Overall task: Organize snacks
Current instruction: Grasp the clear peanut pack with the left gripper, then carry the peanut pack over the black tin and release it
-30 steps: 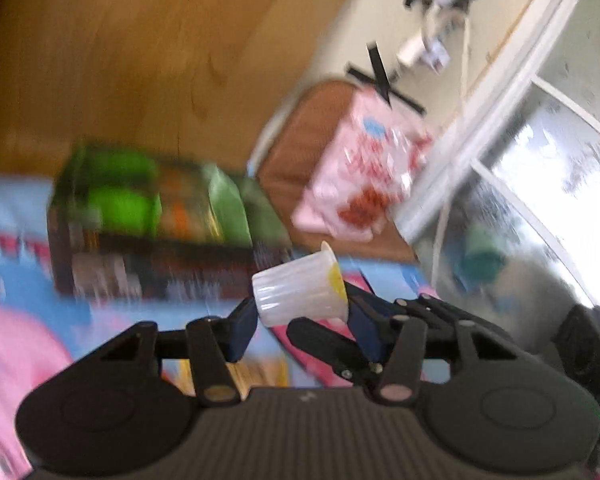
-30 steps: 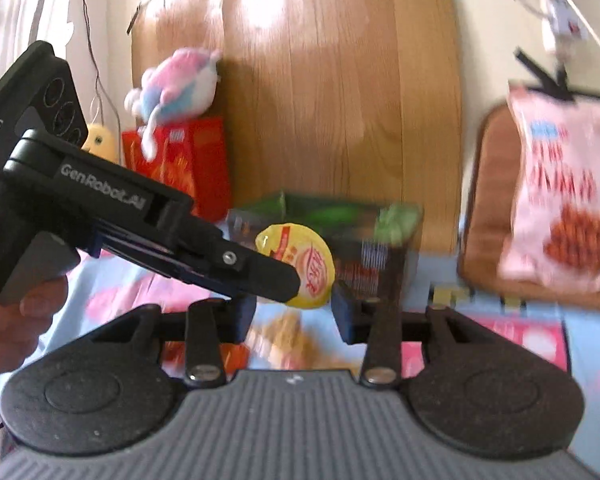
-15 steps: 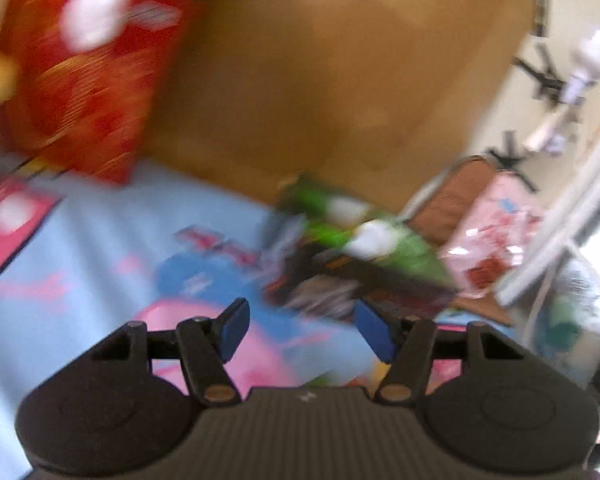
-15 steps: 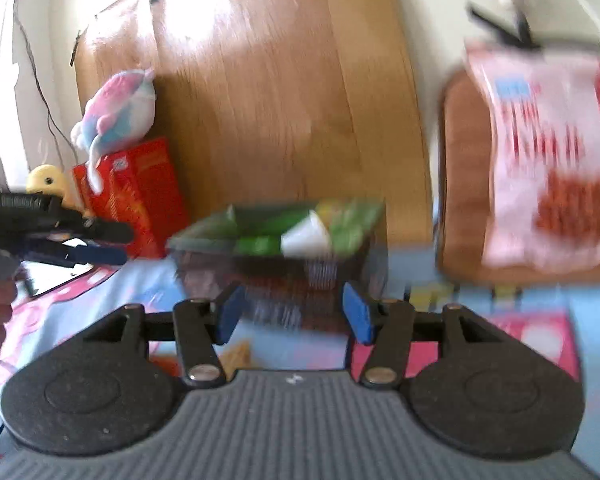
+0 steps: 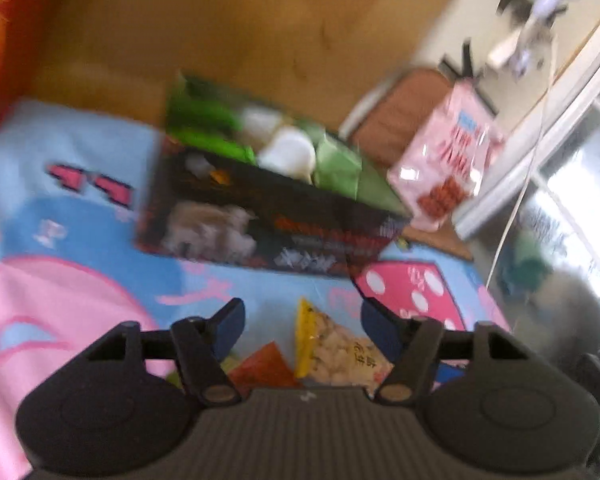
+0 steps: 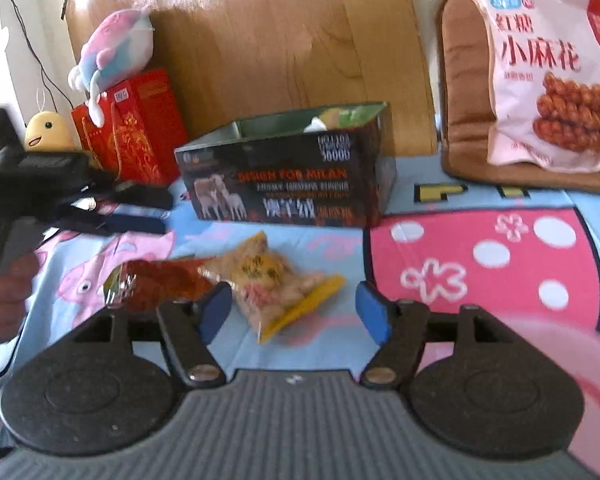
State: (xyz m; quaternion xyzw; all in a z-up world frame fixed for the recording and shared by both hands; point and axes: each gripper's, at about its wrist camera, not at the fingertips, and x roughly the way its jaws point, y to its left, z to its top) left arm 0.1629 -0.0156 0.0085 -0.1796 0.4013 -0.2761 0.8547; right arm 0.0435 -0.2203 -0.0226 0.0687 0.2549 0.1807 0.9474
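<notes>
Here the dark box (image 5: 260,216) on the worktop (image 5: 100,220) holds green packets (image 5: 336,160) and two white cups (image 5: 288,152); a yellow-edged snack bag (image 6: 276,284) and an orange packet (image 6: 156,280) lie loose in front of it. The left gripper (image 5: 302,320) is spread and empty above those bags; the right gripper (image 6: 294,308) hovers likewise, released, over the snack bag.

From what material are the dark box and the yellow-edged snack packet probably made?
Dark box: likely printed cardboard with a slight sheen; flat panels, sharp corners, open top. Yellow-edged snack packet: apparently thin clear plastic film, glossy and crinkled, since the pale snack pieces show through.
</notes>
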